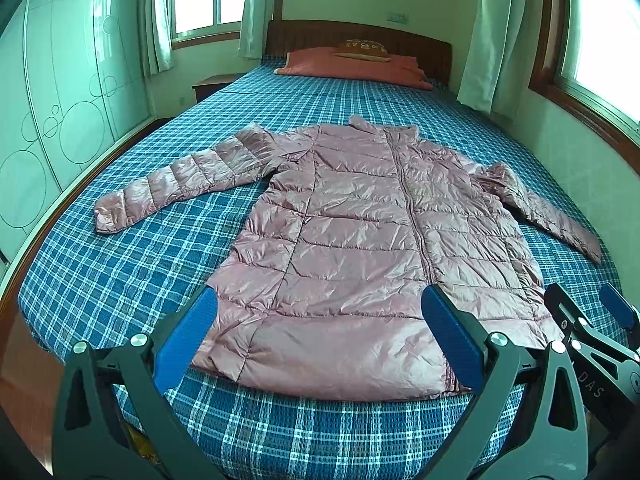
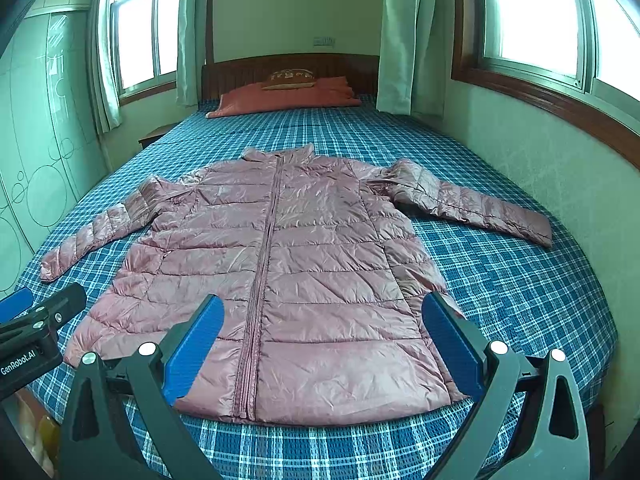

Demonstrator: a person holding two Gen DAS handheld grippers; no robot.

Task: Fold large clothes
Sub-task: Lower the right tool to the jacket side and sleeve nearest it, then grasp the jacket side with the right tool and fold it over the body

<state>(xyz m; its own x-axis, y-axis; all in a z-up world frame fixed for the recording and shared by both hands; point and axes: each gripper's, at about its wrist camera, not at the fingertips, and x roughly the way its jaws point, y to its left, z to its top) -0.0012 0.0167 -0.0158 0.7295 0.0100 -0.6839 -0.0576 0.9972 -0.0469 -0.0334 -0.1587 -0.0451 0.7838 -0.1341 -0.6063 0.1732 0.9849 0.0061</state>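
Note:
A shiny pink quilted jacket (image 1: 360, 224) lies flat, front up and zipped, on the blue plaid bed (image 1: 120, 264), both sleeves spread out to the sides. It also shows in the right wrist view (image 2: 280, 264). My left gripper (image 1: 320, 320) is open and empty, held above the hem's left half. My right gripper (image 2: 320, 328) is open and empty above the hem's right half; it also shows in the left wrist view (image 1: 588, 312). The left gripper shows at the left edge of the right wrist view (image 2: 40, 308).
An orange pillow (image 1: 352, 66) with a small brown cushion (image 1: 362, 49) lies at the wooden headboard (image 1: 400, 38). A wardrobe (image 1: 60, 92) stands left of the bed, a wall with a window sill (image 2: 540, 96) right. A nightstand (image 1: 210, 84) stands at the far left.

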